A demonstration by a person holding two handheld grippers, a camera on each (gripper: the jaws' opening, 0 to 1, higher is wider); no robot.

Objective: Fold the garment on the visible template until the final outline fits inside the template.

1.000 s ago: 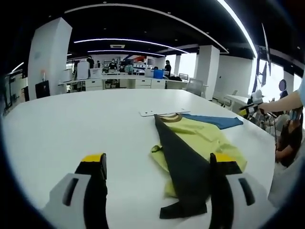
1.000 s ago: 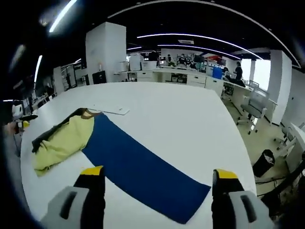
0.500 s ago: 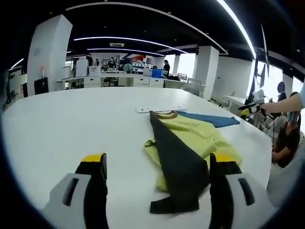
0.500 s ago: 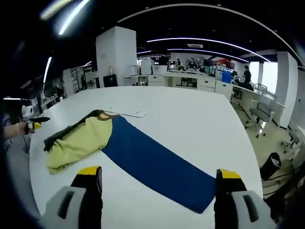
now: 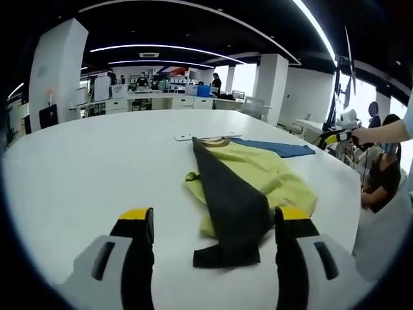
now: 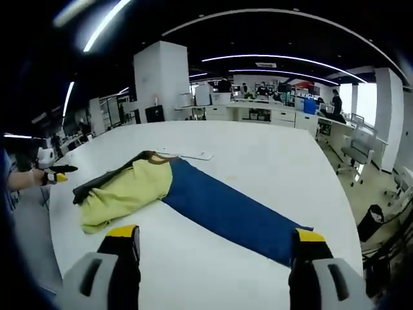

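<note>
On the wide white tabletop [image 5: 77, 161] lies a yellow garment [image 5: 271, 177] with a black panel [image 5: 226, 200] running along it from the collar to the near hem; in the left gripper view it sits right of centre, its black end reaching the gap between the jaws. Beyond it, touching its far right side, a strip of the blue template [image 5: 274, 148] shows, and a thin white card [image 5: 187, 137] lies just past the collar. The left claw [image 5: 210, 223] hangs above the tabletop with its yellow-tipped jaws spread apart and nothing between them. In the right gripper view the garment [image 6: 126, 190] lies bunched at the left end of the blue template [image 6: 232, 213], which stretches as a long band toward the near right; the garment covers only that left end. The right claw [image 6: 213, 239] is likewise spread wide and empty, above the bare tabletop [image 6: 258, 155]. At the far right of the left gripper view a hand [image 5: 364, 135] holds the other gripper off the table edge. Desks and people stand far behind.
</note>
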